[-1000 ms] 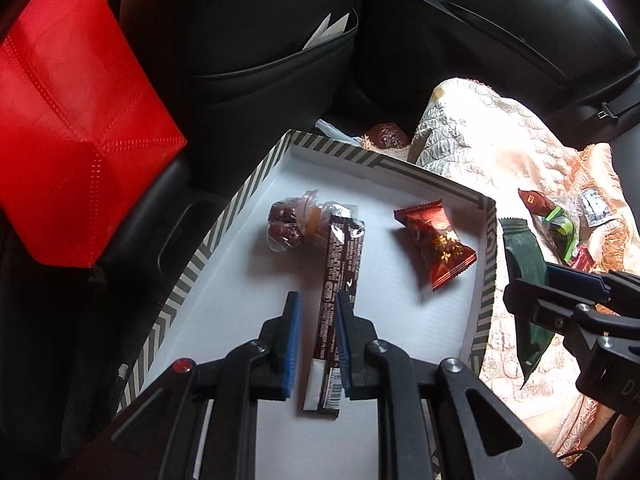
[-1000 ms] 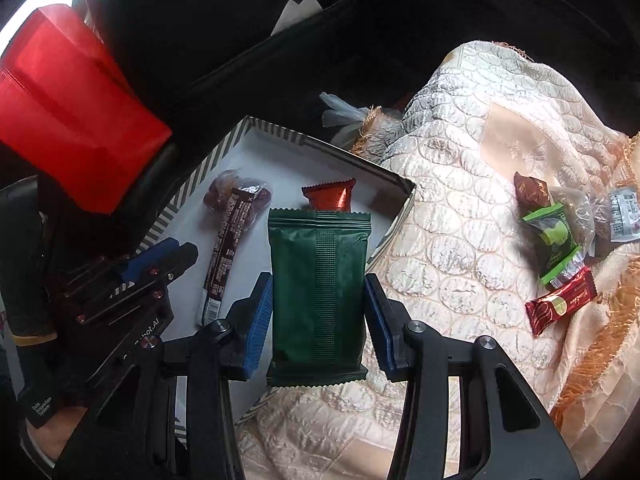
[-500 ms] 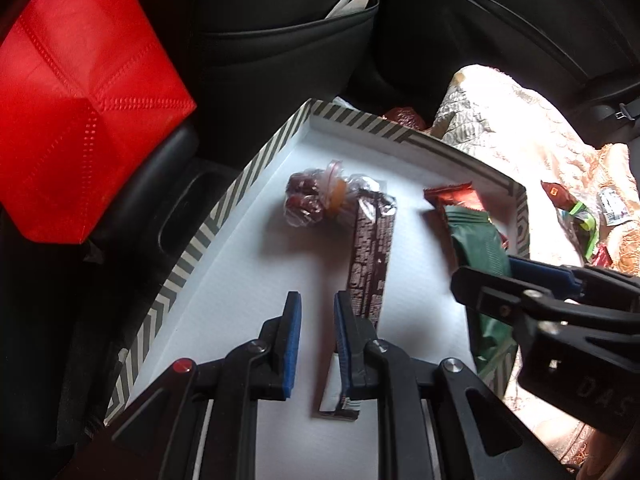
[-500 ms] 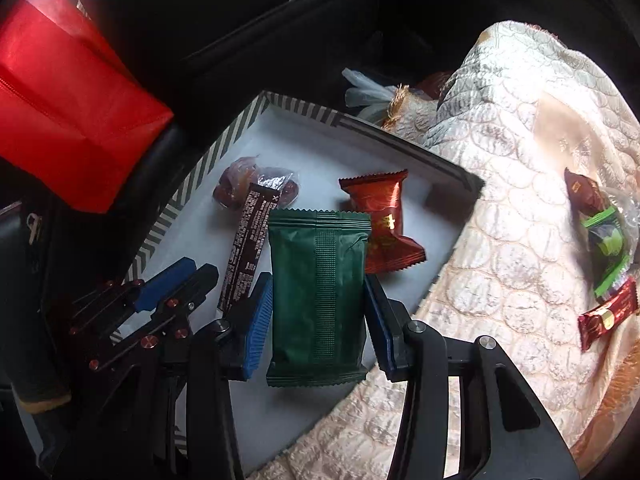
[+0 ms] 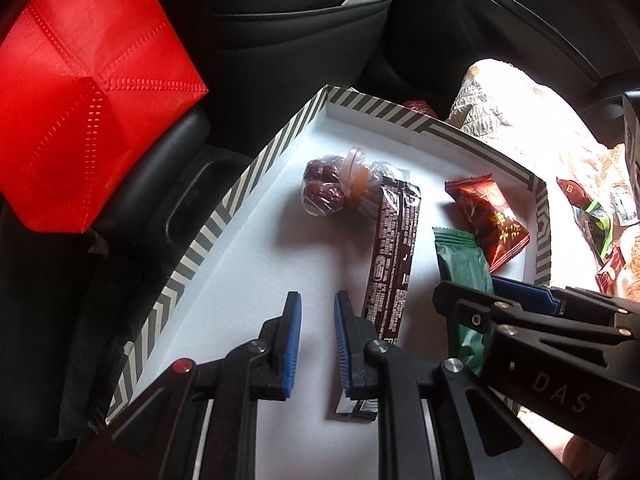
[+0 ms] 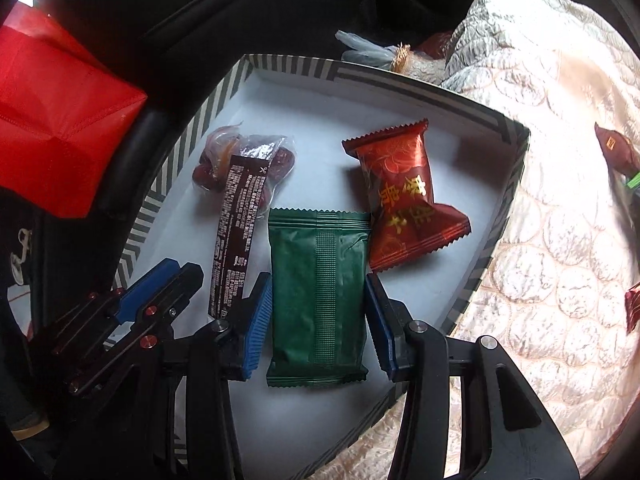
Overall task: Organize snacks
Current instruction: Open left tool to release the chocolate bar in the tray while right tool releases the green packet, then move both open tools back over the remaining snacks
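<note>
Striped tray (image 6: 496,216) on quilted blanket (image 6: 560,240)

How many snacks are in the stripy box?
4: clear bag of red dates at the far left, long dark brown bar overlapping it, red foil candy far right, green foil packet between the right gripper's fingers.

Blk hand-held gripper (image 5: 317,344), blue pads (image 5: 294,344).

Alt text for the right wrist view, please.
The right hand-held gripper holds a dark green foil snack packet over a white striped-rim cardboard tray, beside a red foil candy packet and long brown wrapper bar.
</note>
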The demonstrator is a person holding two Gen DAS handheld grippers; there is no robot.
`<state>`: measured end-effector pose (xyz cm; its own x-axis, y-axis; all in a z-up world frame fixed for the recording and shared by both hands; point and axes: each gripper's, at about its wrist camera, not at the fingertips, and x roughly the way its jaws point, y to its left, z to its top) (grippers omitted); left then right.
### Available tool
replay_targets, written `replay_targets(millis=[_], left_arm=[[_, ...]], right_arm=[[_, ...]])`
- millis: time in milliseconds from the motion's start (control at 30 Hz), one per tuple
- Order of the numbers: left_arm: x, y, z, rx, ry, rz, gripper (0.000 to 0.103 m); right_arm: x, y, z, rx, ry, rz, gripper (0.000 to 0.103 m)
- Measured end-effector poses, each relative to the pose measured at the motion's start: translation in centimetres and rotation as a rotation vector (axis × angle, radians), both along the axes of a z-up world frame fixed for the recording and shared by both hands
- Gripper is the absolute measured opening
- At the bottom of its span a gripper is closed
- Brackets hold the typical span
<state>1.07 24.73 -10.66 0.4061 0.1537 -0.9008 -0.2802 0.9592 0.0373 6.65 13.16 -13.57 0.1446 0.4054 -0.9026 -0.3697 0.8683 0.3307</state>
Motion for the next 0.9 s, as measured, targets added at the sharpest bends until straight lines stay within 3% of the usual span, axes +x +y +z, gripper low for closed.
replay_targets(millis=[67,133,200,367,533,700,900], left_arm=[[0.0,0.0,0.0,0.001,0.002,0.003,0.021],[0.0,-0.1,0.0,0.006,0.002,0.007,0.03],[-0.1,0.0,0.1,0.008,-0.002,0.012,0.048],[-0.6,0.3,0.7,0.007,-0.021,0.025,0.068],[-0.5,0.0,1.2,0.002,-0.024,0.025,0.069],[-0.5,-1.0,1.8,0.003,-0.038,0.013,0.079],[-0.6,-2.1,2.6,0.006,-0.045,0.004,0.084]], right_arm=[[0.0,0.0,0.0,0.001,-0.003,-0.001,0.045],[0.0,-0.4,-0.1,0.011,0.006,-0.01,0.046],[0.1,-0.9,0.0,0.038,0.021,-0.028,0.049],[0.3,-1.7,0.6,0.086,0.023,-0.056,0.049],[0.0,-2.6,1.8,0.094,0.005,-0.058,0.049],[-0.7,-3.6,2.5,0.083,-0.012,-0.063,0.049],[-1.2,-5.2,3.2,0.068,-0.033,-0.076,0.049]])
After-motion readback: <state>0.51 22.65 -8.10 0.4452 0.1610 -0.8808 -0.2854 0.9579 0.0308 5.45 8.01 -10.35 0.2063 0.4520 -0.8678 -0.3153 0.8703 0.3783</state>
